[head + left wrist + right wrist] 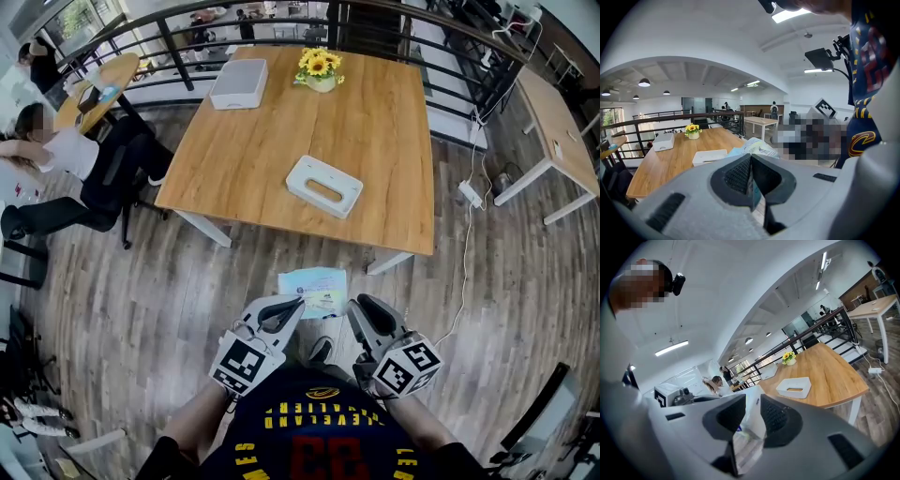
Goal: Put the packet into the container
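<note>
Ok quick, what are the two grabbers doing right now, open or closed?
The left gripper is closed, pinching the packet by its edge.
The right gripper is closed on the same packet, which fills the gap between its jaws.

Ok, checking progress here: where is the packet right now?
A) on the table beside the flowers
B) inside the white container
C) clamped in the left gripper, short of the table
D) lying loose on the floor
C: the left gripper is shut on the packet, held above the floor short of the table.
</note>
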`<state>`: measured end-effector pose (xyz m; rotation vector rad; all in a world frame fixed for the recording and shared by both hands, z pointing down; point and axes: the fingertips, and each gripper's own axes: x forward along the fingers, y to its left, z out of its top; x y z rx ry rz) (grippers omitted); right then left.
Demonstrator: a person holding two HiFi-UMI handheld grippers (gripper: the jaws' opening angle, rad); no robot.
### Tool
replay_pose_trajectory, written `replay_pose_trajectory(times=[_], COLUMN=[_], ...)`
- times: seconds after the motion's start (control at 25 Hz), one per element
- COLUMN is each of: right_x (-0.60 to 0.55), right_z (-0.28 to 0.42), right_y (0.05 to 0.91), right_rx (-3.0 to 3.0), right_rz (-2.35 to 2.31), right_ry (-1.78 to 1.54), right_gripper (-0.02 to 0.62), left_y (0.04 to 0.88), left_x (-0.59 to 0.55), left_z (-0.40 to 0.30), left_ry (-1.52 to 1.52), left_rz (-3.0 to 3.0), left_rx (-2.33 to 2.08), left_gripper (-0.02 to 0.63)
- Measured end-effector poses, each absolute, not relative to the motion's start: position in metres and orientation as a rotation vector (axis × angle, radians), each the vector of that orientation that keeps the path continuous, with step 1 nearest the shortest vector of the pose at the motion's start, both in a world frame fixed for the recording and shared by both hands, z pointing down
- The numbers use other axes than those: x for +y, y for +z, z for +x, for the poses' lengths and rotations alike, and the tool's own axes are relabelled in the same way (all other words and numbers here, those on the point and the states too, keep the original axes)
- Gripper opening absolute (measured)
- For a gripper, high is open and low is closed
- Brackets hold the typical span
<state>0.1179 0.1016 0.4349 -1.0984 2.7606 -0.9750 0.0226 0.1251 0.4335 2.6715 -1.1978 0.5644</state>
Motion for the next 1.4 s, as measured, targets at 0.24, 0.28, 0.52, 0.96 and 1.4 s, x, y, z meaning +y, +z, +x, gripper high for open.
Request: replay_pose_trajectory(times=[0.24,0.28,0.52,0.96,1.4], right_x=[0.073,0.066,0.02,-0.041,-0.071], right_z=[0.106,0.105,0.095,0.045,0.009], right_y=[0.44,0.44,0.443,0.443,0.444], right_rx=[2.761,2.757,2.715,2.698,2.695], right_rz=[-1.128,-1.142,-1.216,-1.302,-1.361], right_ry=[-0.989,-0.989,-1.021,-1.051,-1.052], right_gripper=[0.104,0.104,0.104,0.104,0.104], left_y=[0.442,0.443,0.441,0.436,0.435], left_x=[0.096,0.088,0.04,-0.024,-0.054], left_z=[0.009,0.007,-0.004,-0.053,-0.082], left_ry=[0.565,0.562,0.544,0.514,0.507], left_rz=[2.671,2.674,2.711,2.772,2.86], left_rx=[-1.166,-1.155,-1.08,-0.98,-0.883], left_gripper=[0.006,0.006,0.006,0.006,0.006])
